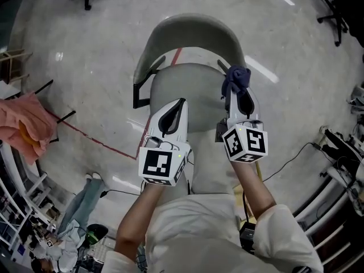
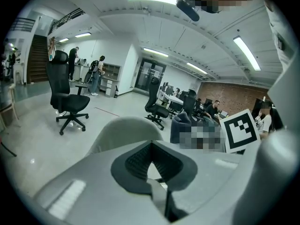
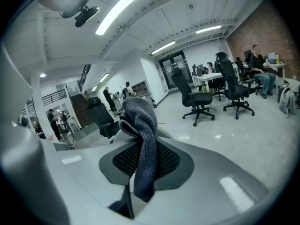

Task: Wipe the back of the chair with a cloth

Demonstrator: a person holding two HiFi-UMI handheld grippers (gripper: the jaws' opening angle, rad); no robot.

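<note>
The chair, grey with a curved back, is standing right below you on a pale glossy floor crossed by a red tape line. Black office chairs are dotting the open room, and pink fabric is hanging at your left. Your right gripper is clamping the dark blue cloth beside the chair's right edge, just short of the back. Your left gripper is hovering over the seat, jaws together, holding nothing.

The left tool and right tool were pale grey with black pads, each bearing a black-and-white marker cube; the sleeves were cream.
</note>
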